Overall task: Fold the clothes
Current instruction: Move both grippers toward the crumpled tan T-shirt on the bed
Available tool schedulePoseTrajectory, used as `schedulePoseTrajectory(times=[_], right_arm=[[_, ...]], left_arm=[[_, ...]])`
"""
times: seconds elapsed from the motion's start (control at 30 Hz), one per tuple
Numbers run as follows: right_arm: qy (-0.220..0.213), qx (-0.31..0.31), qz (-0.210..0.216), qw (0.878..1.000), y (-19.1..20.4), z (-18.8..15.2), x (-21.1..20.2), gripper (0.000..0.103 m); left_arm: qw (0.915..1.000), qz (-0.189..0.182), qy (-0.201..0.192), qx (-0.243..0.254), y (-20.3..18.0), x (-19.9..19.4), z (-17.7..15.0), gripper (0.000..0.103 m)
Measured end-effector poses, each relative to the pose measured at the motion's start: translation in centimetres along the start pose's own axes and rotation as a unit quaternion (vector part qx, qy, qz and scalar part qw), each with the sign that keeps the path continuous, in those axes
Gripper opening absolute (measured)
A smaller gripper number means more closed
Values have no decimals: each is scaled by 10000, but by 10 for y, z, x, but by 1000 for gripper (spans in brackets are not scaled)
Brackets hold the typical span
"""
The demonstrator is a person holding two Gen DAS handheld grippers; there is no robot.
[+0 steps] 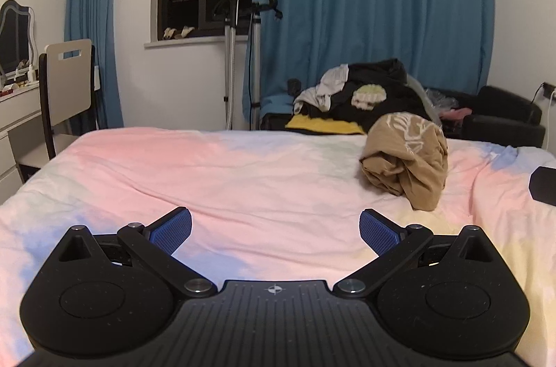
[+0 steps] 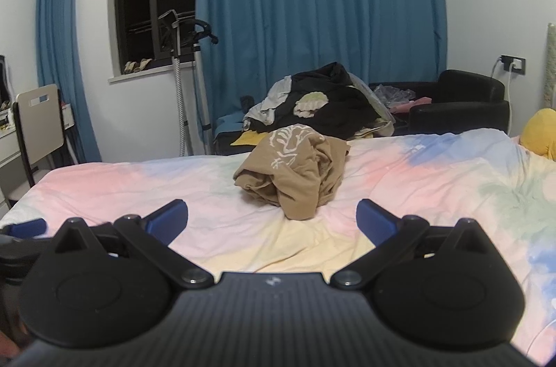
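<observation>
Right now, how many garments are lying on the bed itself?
1: a crumpled tan shirt on the pastel bedspread. More clothes are heaped beyond the bed; some may be hidden.

A bed covered in a pink, blue and yellow sheet carries a crumpled tan shirt with a white print, bunched in a heap.

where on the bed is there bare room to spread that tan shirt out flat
The pastel bedspread lies bare from the crumpled tan shirt across to the edge nearest the chair, and forward to both open grippers, left and right. It is also bare right of the shirt. The clothes pile crowds the space beyond the far edge.
</observation>
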State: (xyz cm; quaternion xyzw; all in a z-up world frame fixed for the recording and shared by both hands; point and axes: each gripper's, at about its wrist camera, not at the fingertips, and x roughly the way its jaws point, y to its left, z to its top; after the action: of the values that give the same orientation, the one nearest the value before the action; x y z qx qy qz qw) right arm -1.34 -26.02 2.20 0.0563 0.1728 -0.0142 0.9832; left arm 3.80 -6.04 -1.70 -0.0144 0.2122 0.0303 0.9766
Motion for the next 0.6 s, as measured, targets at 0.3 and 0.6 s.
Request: schedulePoseTrajectory(times=[0.3, 0.6], right_arm=[[-72, 419, -672, 9968, -12, -7, 6, 103], [-46, 899, -938, 9915, -21, -21, 26, 103]], left_arm=[[9987, 397, 241, -196, -71, 26, -17, 103], [9924, 1123, 283, -425, -73, 37, -29, 103]])
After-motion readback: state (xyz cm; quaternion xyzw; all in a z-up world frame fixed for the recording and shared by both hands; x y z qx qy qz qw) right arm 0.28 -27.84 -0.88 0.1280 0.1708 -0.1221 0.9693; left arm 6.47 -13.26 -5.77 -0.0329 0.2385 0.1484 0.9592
